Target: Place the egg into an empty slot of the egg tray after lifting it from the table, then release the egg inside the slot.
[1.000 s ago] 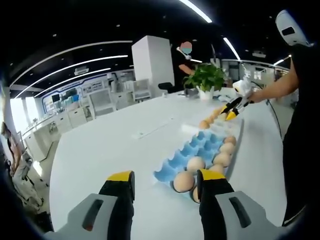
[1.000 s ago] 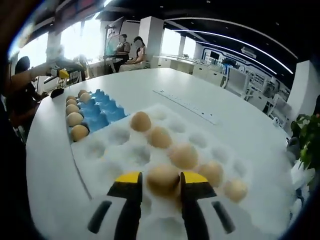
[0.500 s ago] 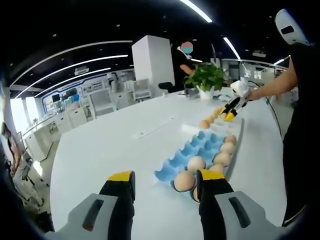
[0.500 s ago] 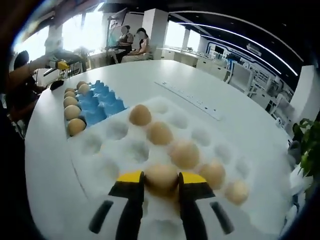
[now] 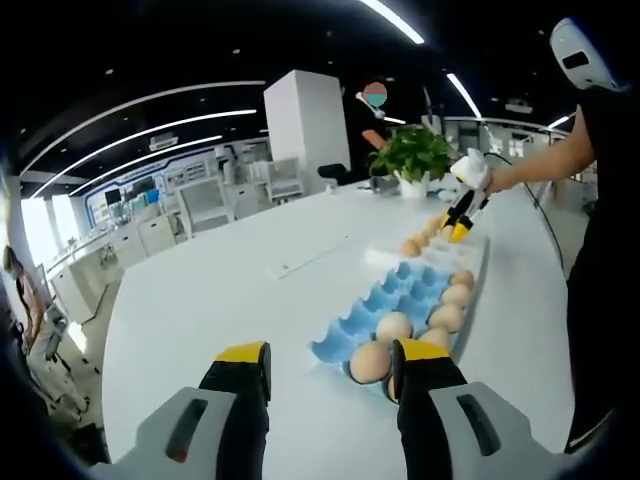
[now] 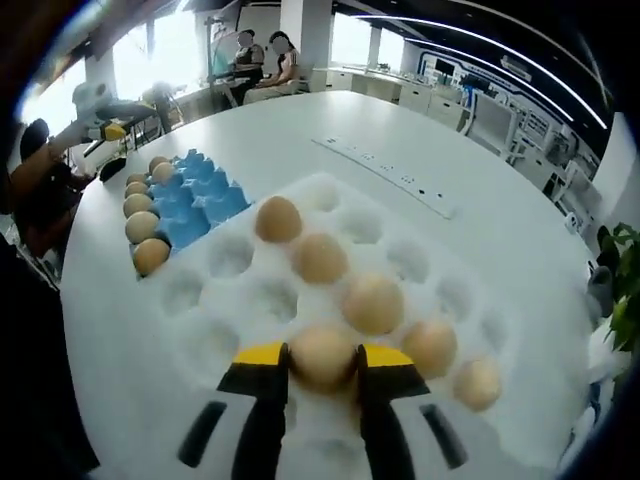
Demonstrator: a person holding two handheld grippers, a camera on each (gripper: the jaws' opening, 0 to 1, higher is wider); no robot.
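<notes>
In the right gripper view, the right gripper is clamping an egg between its yellow-tipped jaws. The jaws are covering both flanks of the egg and its underside is hidden, so whether it is touching the tray below cannot be told. Its long axis cannot be judged either; only a rounded, tan, matte top is showing. The egg is sitting over the near part of the white egg tray, a moulded sheet of shallow round cups with a soft, dull finish. Five more tan eggs are lying in its cups (running in a bent line from the far egg to the one at the right edge). The tray's near edge is cut off behind the gripper body.

Beside it, touching or nearly so, a blue egg tray of peaked pulp-like cells is holding eggs along its left row. Beyond that, the left gripper is appearing small and blurred.

In the left gripper view, the left gripper is hanging with jaws apart and nothing between them, above the smooth white table. The right jaw is partly covering one egg in the blue egg tray. Farther off, the right gripper is too small to read. A potted plant is standing behind.
</notes>
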